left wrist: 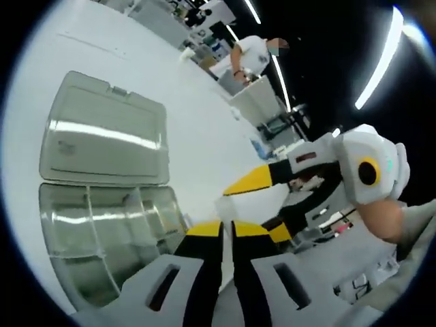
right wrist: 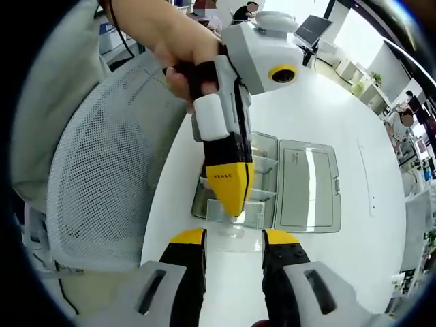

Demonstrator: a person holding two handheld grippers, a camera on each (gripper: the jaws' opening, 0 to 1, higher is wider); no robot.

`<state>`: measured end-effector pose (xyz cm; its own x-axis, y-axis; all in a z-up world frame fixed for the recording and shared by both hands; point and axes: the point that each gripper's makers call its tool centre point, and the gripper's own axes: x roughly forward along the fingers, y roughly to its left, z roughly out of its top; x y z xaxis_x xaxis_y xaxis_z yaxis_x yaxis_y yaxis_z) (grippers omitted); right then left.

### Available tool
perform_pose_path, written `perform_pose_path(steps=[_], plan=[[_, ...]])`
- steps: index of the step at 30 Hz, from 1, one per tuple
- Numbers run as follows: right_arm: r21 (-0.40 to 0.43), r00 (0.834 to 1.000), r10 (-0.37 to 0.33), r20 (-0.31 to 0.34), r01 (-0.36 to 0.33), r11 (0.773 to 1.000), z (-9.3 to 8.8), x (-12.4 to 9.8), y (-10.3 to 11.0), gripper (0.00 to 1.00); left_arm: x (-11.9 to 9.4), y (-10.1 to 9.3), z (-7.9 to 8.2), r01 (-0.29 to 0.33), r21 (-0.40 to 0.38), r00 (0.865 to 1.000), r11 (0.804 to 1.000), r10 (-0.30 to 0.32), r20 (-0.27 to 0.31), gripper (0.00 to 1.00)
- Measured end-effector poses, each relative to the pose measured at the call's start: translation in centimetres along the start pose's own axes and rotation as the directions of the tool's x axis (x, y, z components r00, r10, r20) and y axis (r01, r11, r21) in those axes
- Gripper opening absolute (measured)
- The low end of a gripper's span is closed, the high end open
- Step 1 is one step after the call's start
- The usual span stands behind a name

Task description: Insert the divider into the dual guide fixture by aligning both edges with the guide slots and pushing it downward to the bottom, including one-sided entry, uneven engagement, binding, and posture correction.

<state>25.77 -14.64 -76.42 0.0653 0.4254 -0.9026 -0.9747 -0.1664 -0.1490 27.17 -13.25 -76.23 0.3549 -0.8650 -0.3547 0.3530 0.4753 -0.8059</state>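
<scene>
a clear plastic box [left wrist: 102,231] lies open on the white table [left wrist: 197,136], its lid [left wrist: 102,133] folded flat beside the tray, and thin walls already split the tray into compartments. in the left gripper view the left gripper [left wrist: 227,228] has its yellow-tipped jaws drawn narrow, almost together, and a pale, thin sheet, which i take for the divider [left wrist: 255,199], sits just past the tips; whether the jaws actually pinch its edge i cannot tell. the right gripper [left wrist: 262,178] comes in from the right with a tip against that same sheet. in the right gripper view the right gripper [right wrist: 234,235] stands wide with nothing between its jaws, while the left gripper [right wrist: 230,197] hangs nose-down over the near end of the box [right wrist: 269,180], a small clear piece at its tip and a hand [right wrist: 180,48] on its grip. a mesh chair [right wrist: 109,170] stands at the table edge. to my eye this is the start of the insert: the piece is carried to the box but not yet in any slot. next it wants squaring up so both edges meet their guides together, then a straight push down; one edge leading would likely bind.
</scene>
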Motion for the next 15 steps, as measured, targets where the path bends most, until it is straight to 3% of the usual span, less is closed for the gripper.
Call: perform_pose_path(steps=[5, 15], plan=[[-0.006, 1.000, 0.000, 0.004, 0.000, 1.000, -0.01, -0.16, 0.10, 0.27, -0.01, -0.39, 0.02, 0.034, -0.061, 0.999, 0.998, -0.033, 0.016, 0.00], [-0.015, 1.000, -0.022, 0.020, 0.022, 1.000, 0.05, -0.43, -0.38, 0.29, -0.13, -0.57, 0.49, 0.059, -0.102, 0.997, 0.993, -0.054, 0.050, 0.00]])
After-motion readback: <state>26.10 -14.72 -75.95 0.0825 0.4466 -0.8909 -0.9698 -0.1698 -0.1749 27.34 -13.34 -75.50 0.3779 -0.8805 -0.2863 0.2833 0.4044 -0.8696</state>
